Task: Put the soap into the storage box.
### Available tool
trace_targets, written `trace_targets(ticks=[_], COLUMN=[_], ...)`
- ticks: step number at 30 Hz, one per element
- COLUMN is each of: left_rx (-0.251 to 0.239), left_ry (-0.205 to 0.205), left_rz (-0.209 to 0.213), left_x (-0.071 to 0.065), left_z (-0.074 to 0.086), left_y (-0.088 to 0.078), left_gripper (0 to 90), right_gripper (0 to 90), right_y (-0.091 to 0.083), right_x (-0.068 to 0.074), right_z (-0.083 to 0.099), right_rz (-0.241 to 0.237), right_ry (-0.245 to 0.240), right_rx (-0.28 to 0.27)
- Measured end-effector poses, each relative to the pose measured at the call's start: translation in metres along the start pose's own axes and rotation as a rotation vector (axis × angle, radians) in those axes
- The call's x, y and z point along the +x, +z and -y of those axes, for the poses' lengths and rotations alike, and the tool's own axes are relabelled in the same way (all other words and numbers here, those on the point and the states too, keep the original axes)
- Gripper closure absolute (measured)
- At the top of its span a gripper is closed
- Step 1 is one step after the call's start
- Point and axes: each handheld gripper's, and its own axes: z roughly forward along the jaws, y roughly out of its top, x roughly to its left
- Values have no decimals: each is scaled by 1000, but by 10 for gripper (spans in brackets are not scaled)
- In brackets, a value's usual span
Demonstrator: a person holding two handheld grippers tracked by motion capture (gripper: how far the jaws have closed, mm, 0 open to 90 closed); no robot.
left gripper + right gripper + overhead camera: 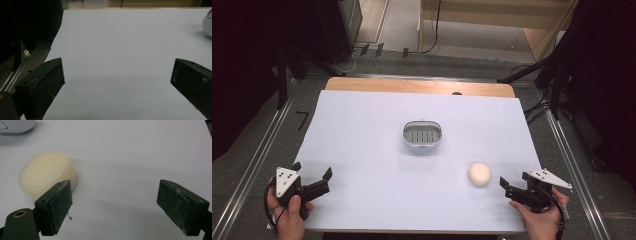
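A round cream bar of soap lies on the white sheet, right of centre and towards the near edge. A grey soap dish with a slotted insert stands in the middle of the sheet. My right gripper is just right of the soap, low over the sheet. In the right gripper view its jaws stand open and bare, with the soap outside the left jaw. My left gripper rests at the near left corner, open over bare sheet.
The white sheet covers a wooden table whose far edge shows. Metal rails run along both sides. The dish's rim appears at the corner of the left gripper view and of the right gripper view.
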Motion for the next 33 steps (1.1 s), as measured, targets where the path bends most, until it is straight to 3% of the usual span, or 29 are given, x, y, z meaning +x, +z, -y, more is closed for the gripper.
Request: trace_targets(ticks=[6, 17, 33], left_rx=[-1, 3, 3], left_ry=[-2, 1, 4], left_rz=[1, -1, -1], left_x=[0, 0, 0], left_z=[0, 0, 0], left_y=[0, 0, 0], left_gripper=[0, 0, 0], right_gripper=[131, 124, 119], right_y=[2, 4, 7], right_x=[6, 15, 34], right_z=[0, -3, -8], right_rz=[-7, -44, -82], right_ry=[-19, -2, -20], right_rx=[3, -9, -7])
